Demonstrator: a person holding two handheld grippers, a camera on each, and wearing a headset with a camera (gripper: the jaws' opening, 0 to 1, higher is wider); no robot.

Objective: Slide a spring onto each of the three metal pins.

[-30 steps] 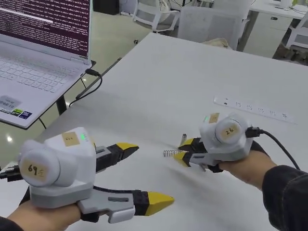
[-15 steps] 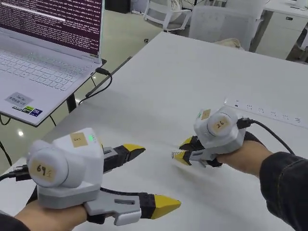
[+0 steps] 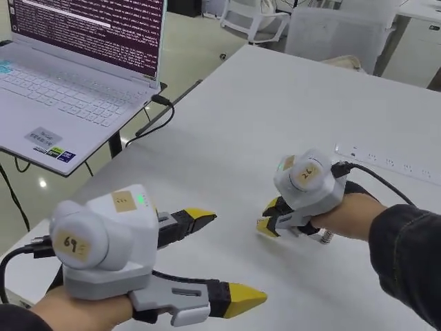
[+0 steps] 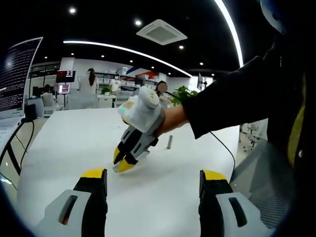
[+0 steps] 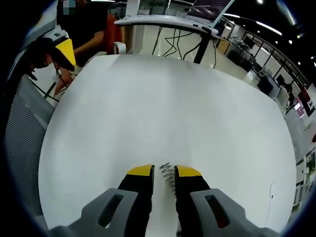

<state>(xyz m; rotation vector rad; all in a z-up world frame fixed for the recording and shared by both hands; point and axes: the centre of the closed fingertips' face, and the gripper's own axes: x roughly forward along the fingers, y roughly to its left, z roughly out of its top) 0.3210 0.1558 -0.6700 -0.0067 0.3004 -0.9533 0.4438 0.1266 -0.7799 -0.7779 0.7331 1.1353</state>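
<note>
I count two hand-held grippers from here: the left hand-held gripper (image 3: pixel 233 256) and the right hand-held gripper (image 3: pixel 267 218). I see one spring (image 5: pixel 168 178) and one metal pin (image 4: pixel 169 142). There is one table (image 3: pixel 275 103), one white power strip (image 3: pixel 386 165) and one open laptop (image 3: pixel 69 89). Of the three pins named, I can make out just that one.

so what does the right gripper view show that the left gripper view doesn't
Right gripper view: the spring clamped between the right gripper's jaws, coils visible. Left gripper view: a metal pin standing upright beside that gripper. Shared: the right gripper itself, the white table and the laptop.
</note>
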